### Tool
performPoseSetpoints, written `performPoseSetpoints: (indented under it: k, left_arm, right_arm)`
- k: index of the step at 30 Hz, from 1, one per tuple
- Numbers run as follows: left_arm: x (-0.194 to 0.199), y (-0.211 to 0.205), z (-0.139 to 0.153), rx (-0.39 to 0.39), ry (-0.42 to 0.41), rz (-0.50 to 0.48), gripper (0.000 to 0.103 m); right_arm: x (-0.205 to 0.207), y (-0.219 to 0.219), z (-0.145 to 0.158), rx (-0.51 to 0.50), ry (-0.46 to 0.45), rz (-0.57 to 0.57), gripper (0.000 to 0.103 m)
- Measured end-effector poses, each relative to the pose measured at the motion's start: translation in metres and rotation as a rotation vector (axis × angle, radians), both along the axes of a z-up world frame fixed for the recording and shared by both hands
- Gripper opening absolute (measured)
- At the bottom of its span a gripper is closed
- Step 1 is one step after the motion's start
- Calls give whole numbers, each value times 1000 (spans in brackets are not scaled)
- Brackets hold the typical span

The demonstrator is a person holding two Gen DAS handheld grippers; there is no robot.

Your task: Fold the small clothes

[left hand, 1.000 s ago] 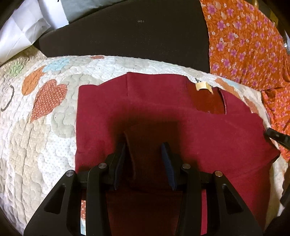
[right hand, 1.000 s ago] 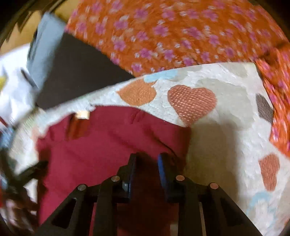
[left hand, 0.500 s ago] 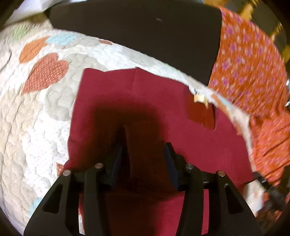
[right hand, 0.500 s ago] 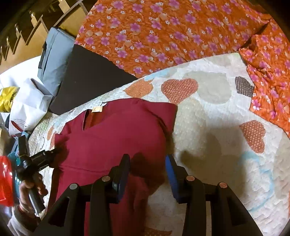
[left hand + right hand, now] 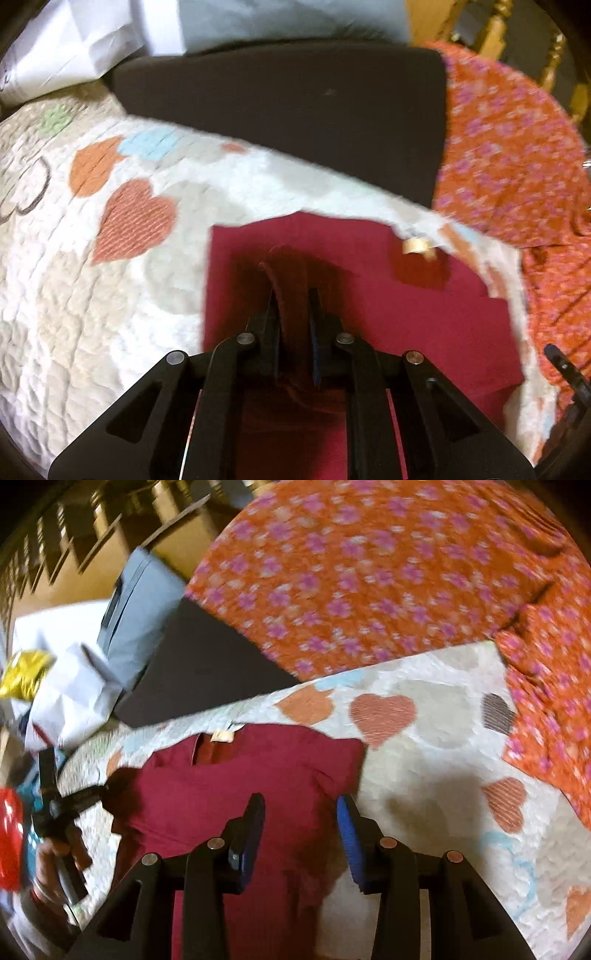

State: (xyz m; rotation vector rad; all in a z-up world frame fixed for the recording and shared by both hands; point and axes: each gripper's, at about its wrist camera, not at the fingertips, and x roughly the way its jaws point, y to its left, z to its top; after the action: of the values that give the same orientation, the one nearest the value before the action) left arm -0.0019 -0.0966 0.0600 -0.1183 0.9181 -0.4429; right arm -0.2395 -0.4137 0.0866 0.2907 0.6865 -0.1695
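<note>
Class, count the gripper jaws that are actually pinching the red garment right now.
1. The left gripper pinches a raised fold of the garment. The right gripper hangs open above its right edge, holding nothing.

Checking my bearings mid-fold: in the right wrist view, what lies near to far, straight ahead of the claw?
Right claw → maroon garment → its neck label → heart-patterned quilt → dark cushion → orange floral fabric.
</note>
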Motion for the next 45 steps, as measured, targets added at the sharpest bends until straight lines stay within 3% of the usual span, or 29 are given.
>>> performPoseSetpoints:
  k: [3, 7, 13, 17, 20, 21, 23, 25, 29, 36, 45]
  left_arm:
    - [0, -2, -22, 46, 35, -3, 11]
    - [-6, -6, -20, 86, -2, -17, 11]
    - [-13, 8, -13, 34, 24, -13, 14]
    - [-33, 29, -5, 4, 49, 1, 19]
    - [-58, 52, 1, 9, 62, -7, 19]
    - [-65, 57, 1, 6, 67, -10, 21]
    - [-90, 75, 2, 0, 79, -16, 45]
    - [-115, 89, 1, -10, 77, -9, 57]
    - [-162, 105, -3, -5, 110, -32, 57]
    - [-220, 111, -21, 60, 160, -103, 57]
    - [-258, 112, -31, 85, 175, -111, 57]
  right_arm:
    - [24, 16, -21, -62, 85, 31, 39]
    - [49, 24, -61, -146, 246, 50, 37]
    - [24, 28, -40, -161, 182, 25, 37]
    - [37, 32, -65, -196, 292, 34, 37]
    - [34, 28, -63, -171, 281, 24, 37]
    - [25, 28, -53, -141, 268, 22, 37]
    - [6, 34, -35, -92, 217, 45, 37]
    - [-19, 43, -22, -61, 195, 68, 38]
    - [-65, 64, -20, -23, 217, 119, 41]
    - [-151, 99, -54, 91, 327, 167, 45]
    - [-185, 115, -79, 133, 381, 160, 46]
